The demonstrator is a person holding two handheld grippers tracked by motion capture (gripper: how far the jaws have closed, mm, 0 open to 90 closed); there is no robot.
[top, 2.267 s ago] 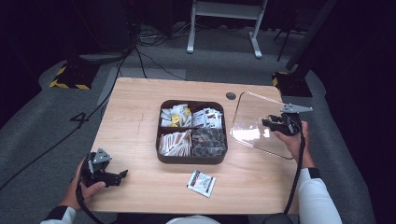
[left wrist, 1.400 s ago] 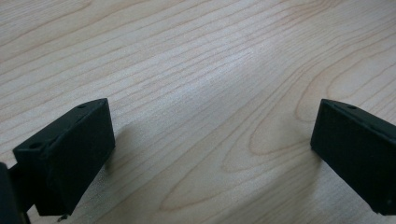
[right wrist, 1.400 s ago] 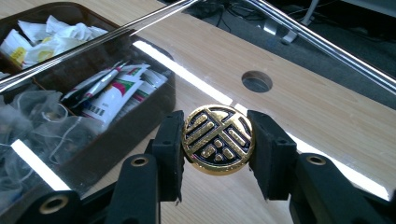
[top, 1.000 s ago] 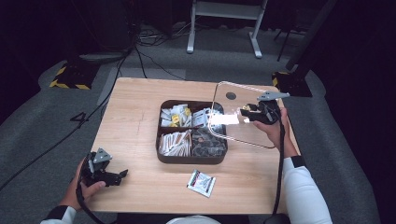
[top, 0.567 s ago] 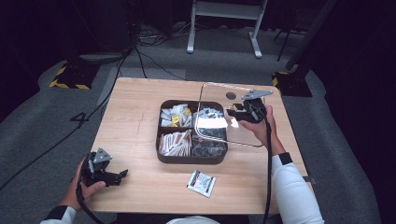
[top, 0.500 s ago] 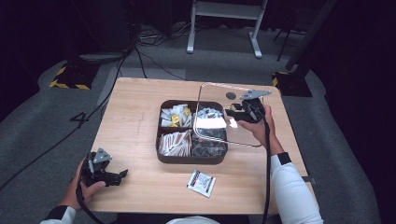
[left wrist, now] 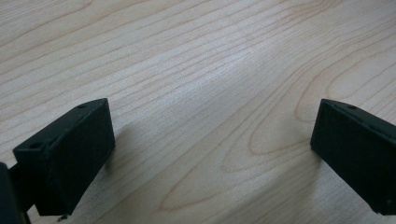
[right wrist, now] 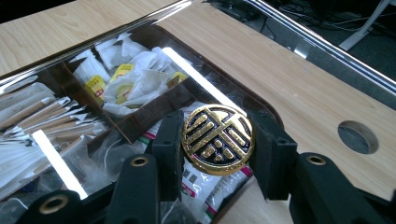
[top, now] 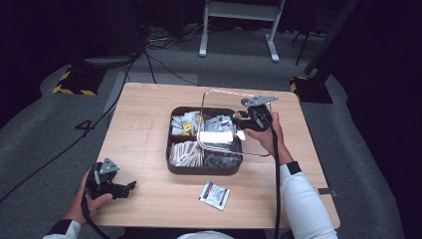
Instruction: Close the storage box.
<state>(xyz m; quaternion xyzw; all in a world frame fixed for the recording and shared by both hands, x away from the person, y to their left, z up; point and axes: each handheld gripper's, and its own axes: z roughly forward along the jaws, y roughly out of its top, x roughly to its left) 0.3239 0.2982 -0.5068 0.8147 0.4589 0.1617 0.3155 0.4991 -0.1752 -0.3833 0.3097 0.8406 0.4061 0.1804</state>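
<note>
A dark brown tray (top: 171, 167) with compartments of tea bags and sachets sits mid-table. Tilted over the tray's right half hangs a clear lid (top: 219, 124). My right gripper (top: 240, 121) is shut on the lid's round gold knob (right wrist: 217, 139), with a black pad pressed against each side. Through the lid (right wrist: 93, 116) I see white and yellow tea bags and paper sachets. At the table's front left corner my left gripper (top: 127, 186) rests on the wood. It is open (left wrist: 210, 154), jaws wide apart, with bare wood between them.
A loose sachet (top: 214, 194) lies on the wooden table (top: 149, 114) in front of the tray. A round hole (right wrist: 357, 136) is cut in the tabletop near the far right. Cables and a white stand are on the floor behind.
My right gripper has carried the clear lid leftward from the table's right side to over the tray. The left gripper has stayed put.
</note>
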